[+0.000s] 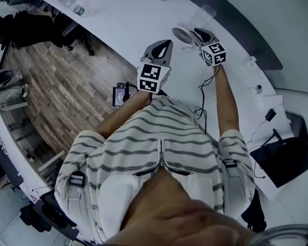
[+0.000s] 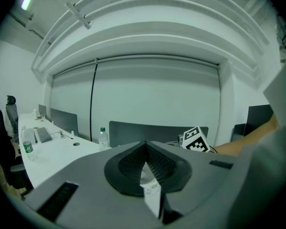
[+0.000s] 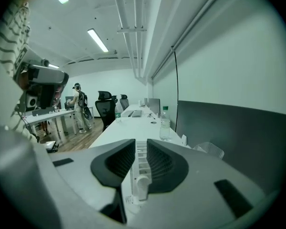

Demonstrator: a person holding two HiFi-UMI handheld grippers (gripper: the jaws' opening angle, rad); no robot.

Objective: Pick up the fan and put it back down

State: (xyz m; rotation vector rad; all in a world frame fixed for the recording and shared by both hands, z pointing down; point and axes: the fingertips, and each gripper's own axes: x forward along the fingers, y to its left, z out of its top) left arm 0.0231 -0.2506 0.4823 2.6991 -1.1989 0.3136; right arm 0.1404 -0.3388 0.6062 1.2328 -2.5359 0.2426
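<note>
Mostly hidden between the right tongs [image 3: 141, 143], clamped on it, the fan [image 3: 140, 171] shows edge-on; left tongs [image 2: 145, 145] closed, empty.

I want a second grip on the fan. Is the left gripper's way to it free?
Probably yes: nothing lies between the left gripper and the fan, but the right gripper already clamps it.
</note>
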